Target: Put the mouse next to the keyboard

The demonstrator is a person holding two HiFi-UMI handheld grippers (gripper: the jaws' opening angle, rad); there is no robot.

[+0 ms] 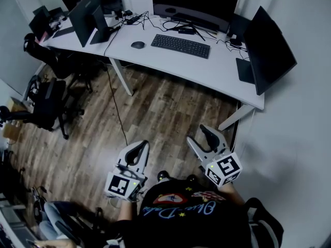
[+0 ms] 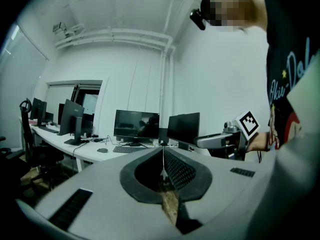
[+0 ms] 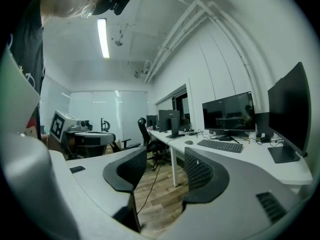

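A dark mouse lies on the white desk, a short gap left of the black keyboard. Both grippers hang low over the wooden floor, well short of the desk. My left gripper is shut, its pads meeting with nothing between them. My right gripper stands open and empty. The left gripper view shows the mouse and keyboard far off. In the right gripper view the mouse sits left of the keyboard.
Several monitors stand on the desk, a large one behind the keyboard and another at the right end. Office chairs stand on the floor at the left. A cable hangs from the desk. A white wall runs along the right.
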